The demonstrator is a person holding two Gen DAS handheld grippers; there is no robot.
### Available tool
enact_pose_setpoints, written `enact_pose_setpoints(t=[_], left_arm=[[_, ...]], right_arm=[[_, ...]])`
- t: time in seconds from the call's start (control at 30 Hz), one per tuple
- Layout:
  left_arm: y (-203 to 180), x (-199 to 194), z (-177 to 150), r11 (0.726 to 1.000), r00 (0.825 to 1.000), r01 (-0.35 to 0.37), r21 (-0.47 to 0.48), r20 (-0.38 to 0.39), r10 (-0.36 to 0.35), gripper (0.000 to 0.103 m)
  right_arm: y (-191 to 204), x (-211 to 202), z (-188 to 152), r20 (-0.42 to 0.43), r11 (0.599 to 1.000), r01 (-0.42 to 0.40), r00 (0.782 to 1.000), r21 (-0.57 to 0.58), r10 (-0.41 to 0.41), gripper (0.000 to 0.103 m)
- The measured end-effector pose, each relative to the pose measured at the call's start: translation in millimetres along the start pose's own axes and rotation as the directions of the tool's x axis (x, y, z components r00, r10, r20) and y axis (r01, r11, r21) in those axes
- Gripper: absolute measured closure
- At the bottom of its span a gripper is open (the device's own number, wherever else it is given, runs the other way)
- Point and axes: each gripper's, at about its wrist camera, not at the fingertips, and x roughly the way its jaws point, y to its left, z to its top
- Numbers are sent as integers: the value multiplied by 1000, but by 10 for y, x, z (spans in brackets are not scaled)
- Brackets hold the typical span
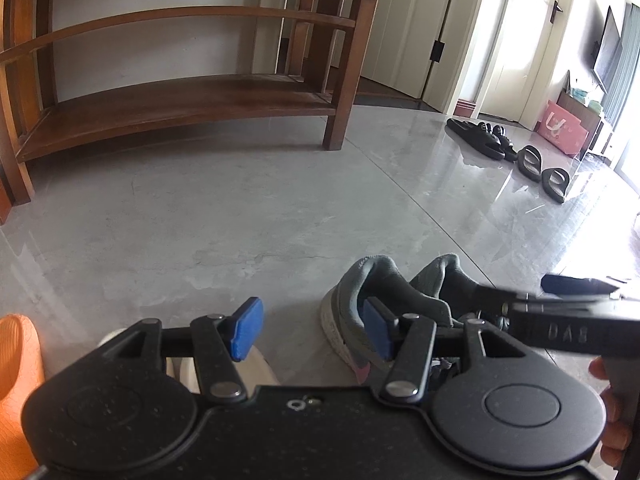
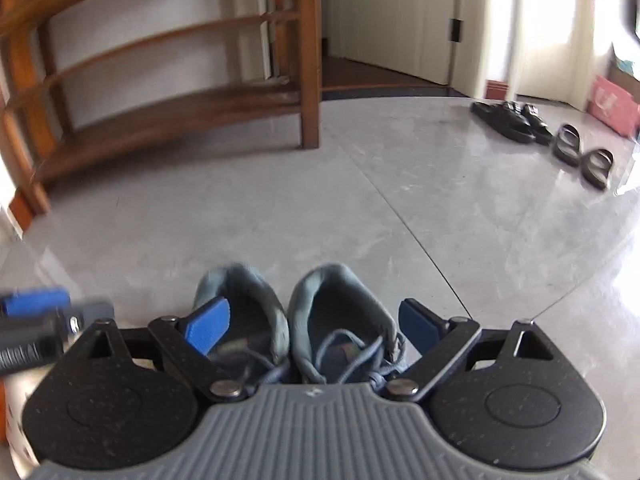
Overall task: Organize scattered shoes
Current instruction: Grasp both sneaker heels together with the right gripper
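A pair of blue-grey sneakers (image 2: 292,320) stands side by side on the grey floor, heels toward the wooden shoe rack (image 2: 160,112). My right gripper (image 2: 314,326) is open around the pair. Its left pad hangs over the left sneaker's opening and its right pad sits just outside the right sneaker. My left gripper (image 1: 312,330) is open over bare floor, left of the sneakers (image 1: 360,300). Its right pad is close beside the near sneaker's side. The rack's shelves (image 1: 180,100) hold nothing. The right gripper (image 1: 568,332) shows at the right edge of the left wrist view.
Black slides (image 1: 480,140) and dark grey slippers (image 1: 530,162) lie further off on the right by a doorway, near a pink bag (image 1: 560,128). A cream shoe (image 1: 260,368) sits under my left gripper. An orange object (image 1: 16,360) is at the left edge.
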Motion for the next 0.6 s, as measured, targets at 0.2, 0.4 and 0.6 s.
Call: enact_pose_setpoints(t=[0.2, 0.4, 0.6], left_arm=[[-7, 13, -6, 1000, 1000, 2, 2, 1, -2, 48], [1, 13, 4, 1000, 1000, 2, -3, 0, -2, 48], [71, -13, 11, 1000, 1000, -4, -18, 6, 4, 48]], right_arm=[[-133, 58, 18, -15, 999, -39, 999, -34, 38, 67], [-47, 429, 167, -131, 994, -93, 988, -60, 85, 75], [144, 701, 252, -192, 994, -45, 981, -97, 25, 41]])
